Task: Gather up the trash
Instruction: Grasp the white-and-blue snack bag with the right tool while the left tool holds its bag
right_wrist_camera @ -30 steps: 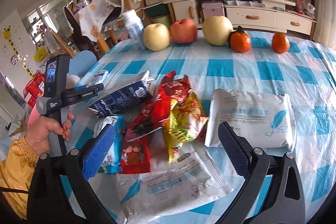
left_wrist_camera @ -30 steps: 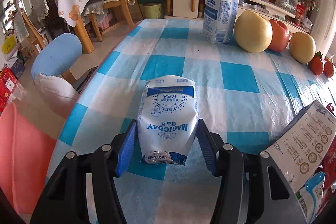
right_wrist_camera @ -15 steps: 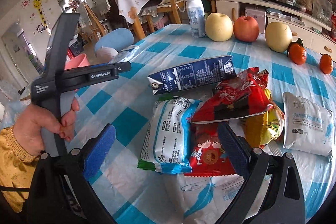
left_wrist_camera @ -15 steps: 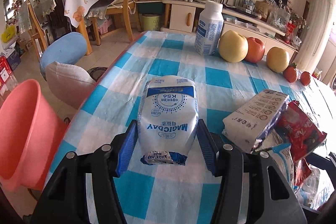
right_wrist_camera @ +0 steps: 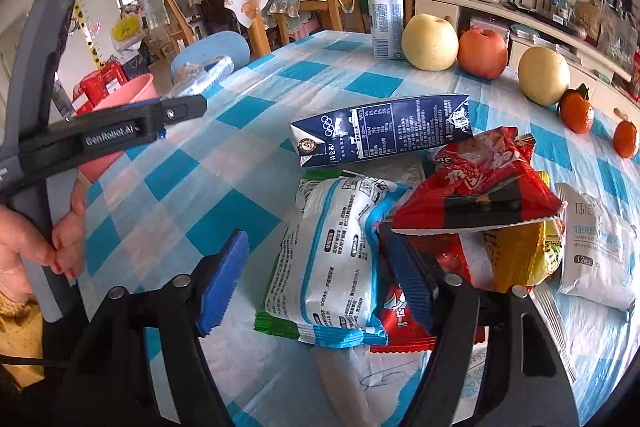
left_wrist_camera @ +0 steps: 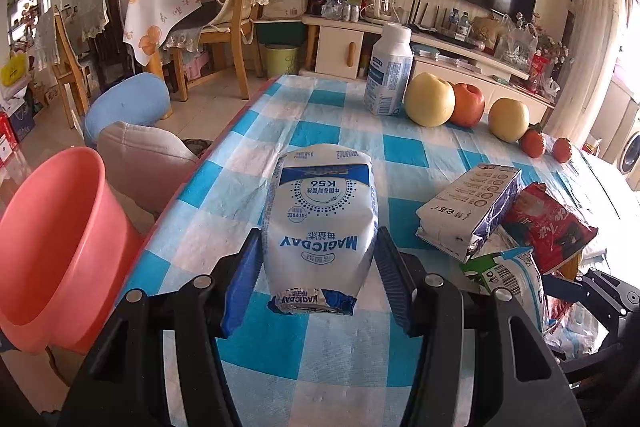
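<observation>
— Now that the milk pouch (left_wrist_camera: 320,227) hangs pinched between the blue pads of the left gripper (left_wrist_camera: 316,267), above the tabletop (left_wrist_camera: 420,155) near its left edge, what has changed?

— The whole view has swung. A second ago only a sliver of the pink basin (left_wrist_camera: 52,243) showed; now its open mouth fills the lower left, beside and below the tabletop's edge. The pouch sits between the pads exactly as before, so the hold has not slipped. That reads as the carry toward the basin, which is probably the trash bin; the drop itself is not yet done.

— And the right gripper (right_wrist_camera: 312,279)?

— Its jaws stand wide and hold nothing. It has dropped closer to the heap right of the pouch: a white-and-blue snack bag (right_wrist_camera: 332,259) now lies between its pads, untouched as far as can be told. Earlier it looked over the heap from farther back, toward the white tissue packs.

— What else is left?

— The navy carton (right_wrist_camera: 380,131) and the red wrapper (right_wrist_camera: 476,183), farther right. The fruit row (left_wrist_camera: 452,103) and the white bottle (left_wrist_camera: 390,71) beyond look like keepers.
</observation>
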Tool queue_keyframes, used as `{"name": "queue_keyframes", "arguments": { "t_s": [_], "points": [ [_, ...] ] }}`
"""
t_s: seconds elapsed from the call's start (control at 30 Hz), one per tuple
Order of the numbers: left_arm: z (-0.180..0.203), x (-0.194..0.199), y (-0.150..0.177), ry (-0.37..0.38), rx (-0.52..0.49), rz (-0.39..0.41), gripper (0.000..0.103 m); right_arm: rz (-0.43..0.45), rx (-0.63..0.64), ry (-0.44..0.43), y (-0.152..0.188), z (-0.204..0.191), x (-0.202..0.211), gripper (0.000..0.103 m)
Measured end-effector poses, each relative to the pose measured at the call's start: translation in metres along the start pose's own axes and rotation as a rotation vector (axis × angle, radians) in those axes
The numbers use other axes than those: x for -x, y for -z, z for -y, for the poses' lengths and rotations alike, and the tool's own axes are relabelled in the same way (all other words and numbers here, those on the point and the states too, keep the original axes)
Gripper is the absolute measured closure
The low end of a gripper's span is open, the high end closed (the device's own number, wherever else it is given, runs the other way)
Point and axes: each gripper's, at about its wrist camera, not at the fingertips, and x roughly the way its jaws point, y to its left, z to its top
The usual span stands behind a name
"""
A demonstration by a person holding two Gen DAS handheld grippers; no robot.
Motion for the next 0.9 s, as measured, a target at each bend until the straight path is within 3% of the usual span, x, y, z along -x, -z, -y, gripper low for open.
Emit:
{"name": "queue_keyframes", "arguments": {
  "t_s": [0.17, 0.33, 0.53, 0.9],
  "points": [
    [-0.012, -0.002, -0.001, 0.012, 0.025, -0.001, 0.046, -0.026, 0.058, 0.058, 0.002, -0.007, -0.013, 0.038],
    [-0.017, -0.002, 0.0, 0.02, 0.037, 0.002, 0.046, -0.042, 0.098, 0.125, 0.003, -0.013, -0.019, 0.052],
    [-0.023, -0.002, -0.001, 0.024, 0.045, -0.002, 0.046, -0.042, 0.116, 0.163, 0.003, -0.015, -0.02, 0.058],
    [-0.036, 0.01, -0.005, 0.037, 0.081, 0.034, 0.046, -0.005, 0.019, 0.114, 0.004, -0.019, -0.008, 0.064]
  ]
}}
